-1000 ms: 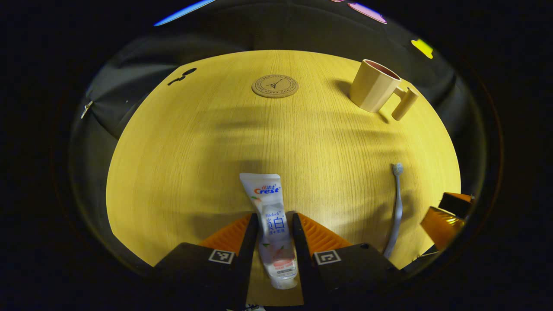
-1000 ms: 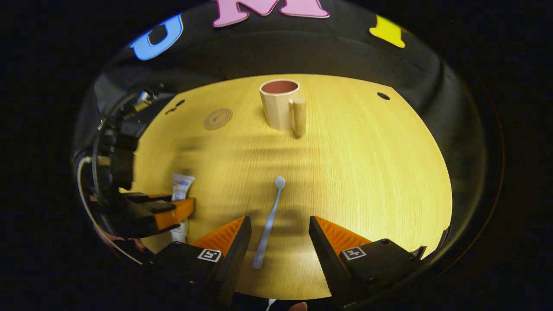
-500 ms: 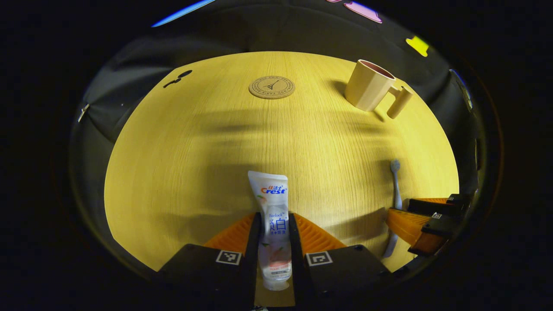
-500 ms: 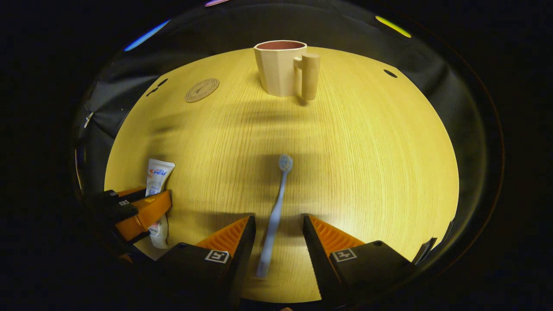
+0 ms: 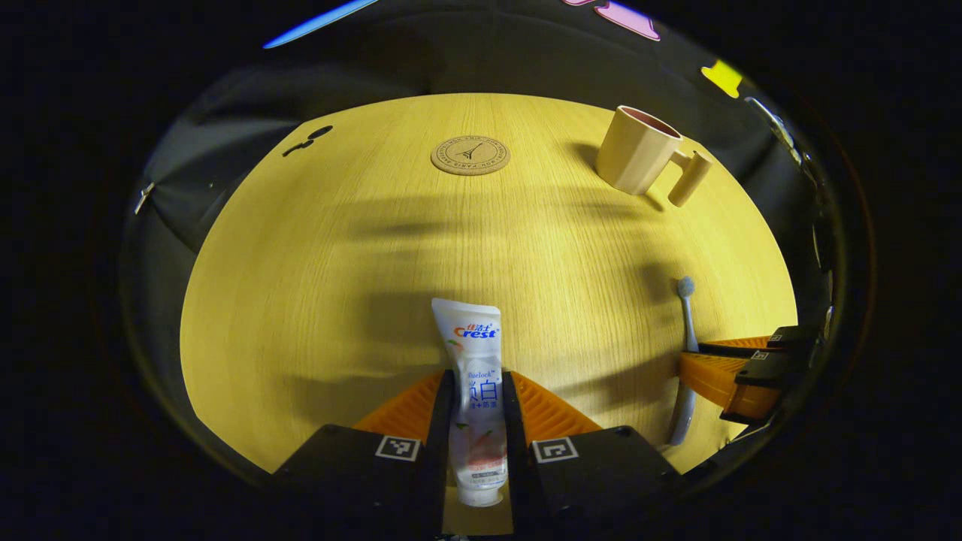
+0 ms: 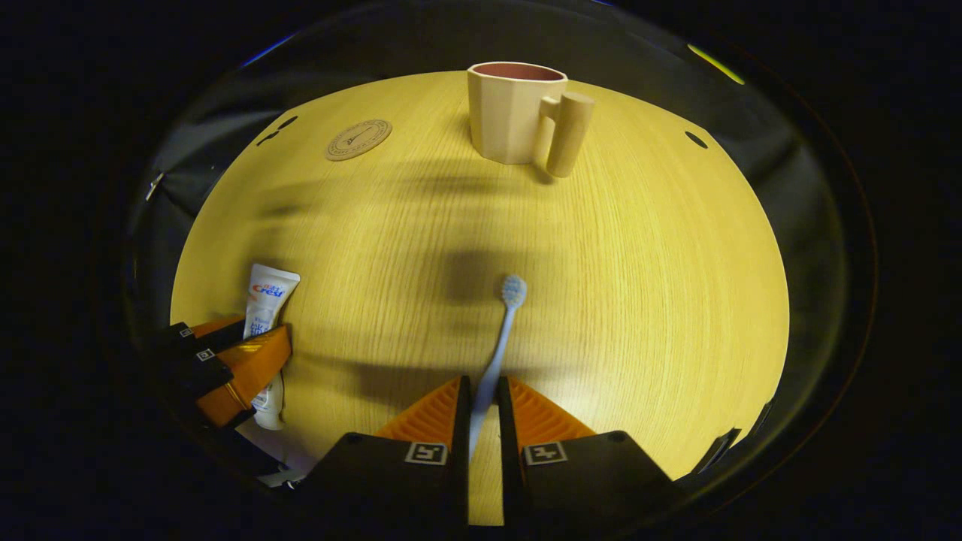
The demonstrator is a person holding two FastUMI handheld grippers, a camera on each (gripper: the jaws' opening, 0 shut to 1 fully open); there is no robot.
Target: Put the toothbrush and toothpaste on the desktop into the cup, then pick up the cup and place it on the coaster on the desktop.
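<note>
Your left hand-held gripper [image 5: 476,391] is clamped on the toothpaste [image 5: 475,376] and your right hand-held gripper [image 6: 481,398] on the toothbrush [image 6: 497,346], both low on the table [image 5: 338,255]; a thin grip could let the brush swivel short of the cup [image 6: 518,113]

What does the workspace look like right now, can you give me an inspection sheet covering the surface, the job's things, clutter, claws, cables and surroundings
Surface: wooden desktop, round holes near its far edge.
Job's things: toothpaste lying flat, cap toward the camera; toothbrush lying flat, bristle head pointing away; cup upright and empty, handle toward the right gripper view's camera; coaster bare, left of the cup.
Clutter: nothing seen.
Claws: left claw shut on the toothpaste; right claw shut on the toothbrush handle.
Cables: nothing seen.
Surroundings: black cloth wall behind the desktop.
</note>
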